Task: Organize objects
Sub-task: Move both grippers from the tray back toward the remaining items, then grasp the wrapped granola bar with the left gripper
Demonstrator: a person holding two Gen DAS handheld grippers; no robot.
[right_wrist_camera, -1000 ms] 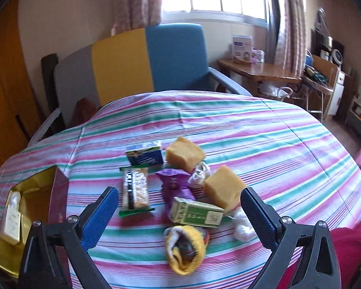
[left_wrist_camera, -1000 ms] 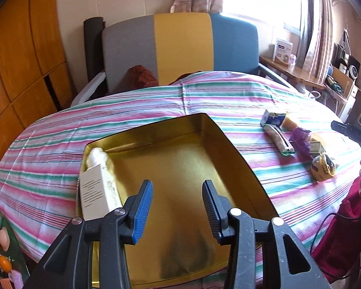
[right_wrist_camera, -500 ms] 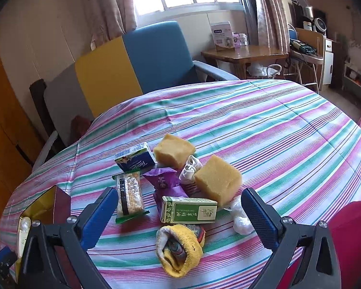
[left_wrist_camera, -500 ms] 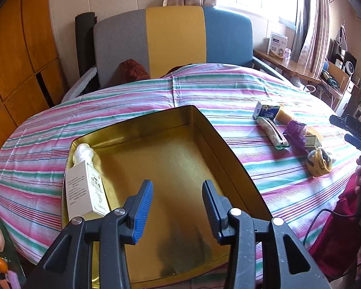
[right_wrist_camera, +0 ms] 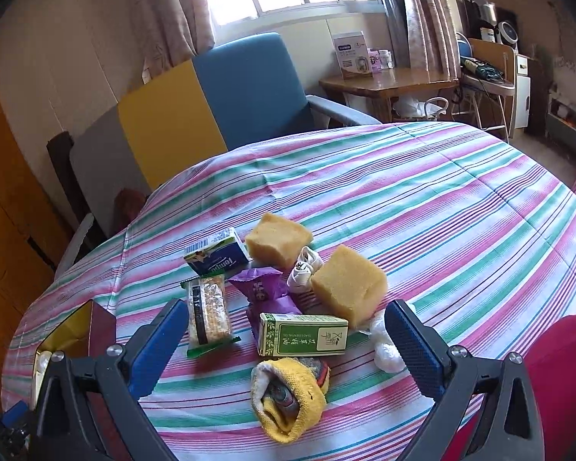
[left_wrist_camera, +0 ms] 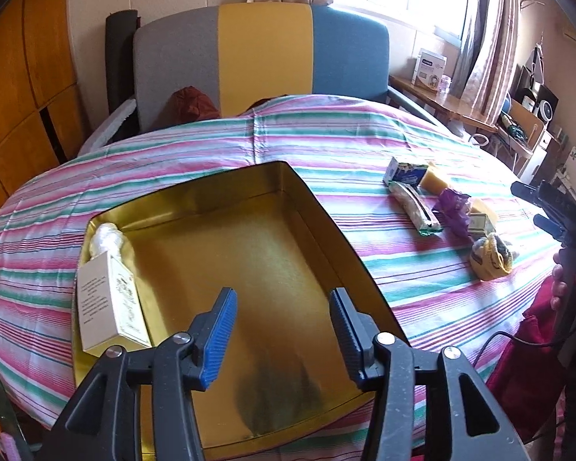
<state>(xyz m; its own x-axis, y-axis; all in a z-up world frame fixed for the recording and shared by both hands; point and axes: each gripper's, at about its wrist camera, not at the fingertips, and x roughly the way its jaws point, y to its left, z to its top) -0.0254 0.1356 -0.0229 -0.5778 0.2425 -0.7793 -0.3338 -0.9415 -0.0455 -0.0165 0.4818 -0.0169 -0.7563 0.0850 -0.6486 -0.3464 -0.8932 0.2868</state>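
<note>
Left gripper (left_wrist_camera: 284,332) fingers opening, nothing between; right gripper (right_wrist_camera: 284,349) fingers spread wide, empty.

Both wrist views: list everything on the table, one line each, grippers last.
gold tin box: 1, gold inside, dark red outside, left part of table
boxed bottle: 1, white, lying in the tin's left side
tissue pack: 1, blue-white, far end of pile
sponge blocks: 2, yellow, pile's far and right sides
snack bar: 1, clear wrapper, green ends, pile's left
purple packet: 1, middle
green box: 1, lying flat, near side
yellow knit pouch: 1, nearest
small white items: several, unclear
striped tablecloth: 1, pink-green-white
left gripper: over tin, empty, jaws opening
right gripper: wide open over pile
</note>
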